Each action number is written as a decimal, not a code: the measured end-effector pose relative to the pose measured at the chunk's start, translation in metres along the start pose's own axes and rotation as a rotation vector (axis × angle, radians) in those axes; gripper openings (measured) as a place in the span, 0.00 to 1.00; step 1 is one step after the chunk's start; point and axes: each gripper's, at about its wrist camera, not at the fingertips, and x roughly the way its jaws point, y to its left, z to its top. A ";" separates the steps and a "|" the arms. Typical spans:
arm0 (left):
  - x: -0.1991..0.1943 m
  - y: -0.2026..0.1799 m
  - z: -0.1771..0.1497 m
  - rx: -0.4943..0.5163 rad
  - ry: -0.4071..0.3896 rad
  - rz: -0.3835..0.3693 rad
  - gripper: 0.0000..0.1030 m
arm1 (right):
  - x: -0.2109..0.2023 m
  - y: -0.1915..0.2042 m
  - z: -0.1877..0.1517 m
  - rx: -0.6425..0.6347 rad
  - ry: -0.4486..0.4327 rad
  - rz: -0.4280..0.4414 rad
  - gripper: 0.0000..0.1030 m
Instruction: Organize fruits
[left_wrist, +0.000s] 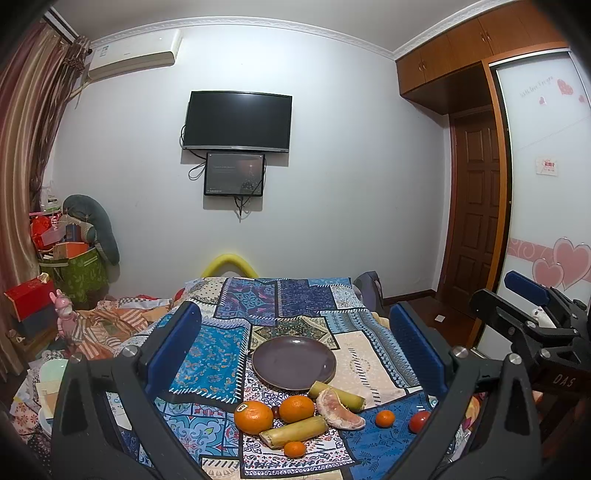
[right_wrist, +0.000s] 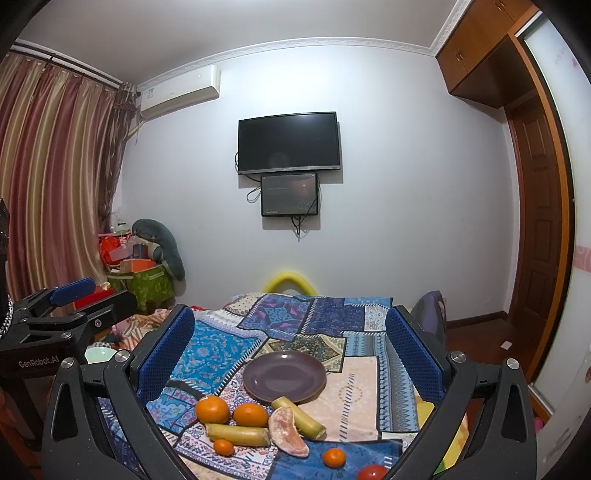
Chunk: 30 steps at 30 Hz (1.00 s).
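Observation:
An empty dark purple plate (left_wrist: 293, 362) (right_wrist: 284, 375) lies on the patchwork cloth. In front of it lie two oranges (left_wrist: 253, 416) (right_wrist: 212, 409), two sugarcane pieces (left_wrist: 293, 431) (right_wrist: 238, 434), a pomelo segment (left_wrist: 338, 410) (right_wrist: 287, 432), two small tangerines (left_wrist: 385, 418) (right_wrist: 334, 457) and a red tomato (left_wrist: 419, 421) (right_wrist: 372, 472). My left gripper (left_wrist: 295, 347) is open and empty, raised above the fruit. My right gripper (right_wrist: 290, 350) is open and empty, raised beside it; it also shows in the left wrist view (left_wrist: 532, 302).
The patchwork cloth (left_wrist: 214, 354) covers a bed-like surface. Boxes and a green bin (left_wrist: 79, 273) stand at the left by the curtain. A wardrobe and door (left_wrist: 476, 206) stand at the right. A TV (left_wrist: 238, 122) hangs on the far wall.

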 end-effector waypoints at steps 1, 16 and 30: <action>0.000 0.000 0.000 0.000 0.000 0.000 1.00 | 0.000 0.000 0.000 0.000 0.000 0.000 1.00; 0.001 -0.003 -0.001 0.001 -0.001 -0.009 1.00 | 0.000 -0.001 0.000 0.000 -0.001 0.000 1.00; 0.020 0.005 -0.011 0.000 0.048 -0.019 1.00 | 0.013 -0.007 -0.009 -0.009 0.067 -0.019 1.00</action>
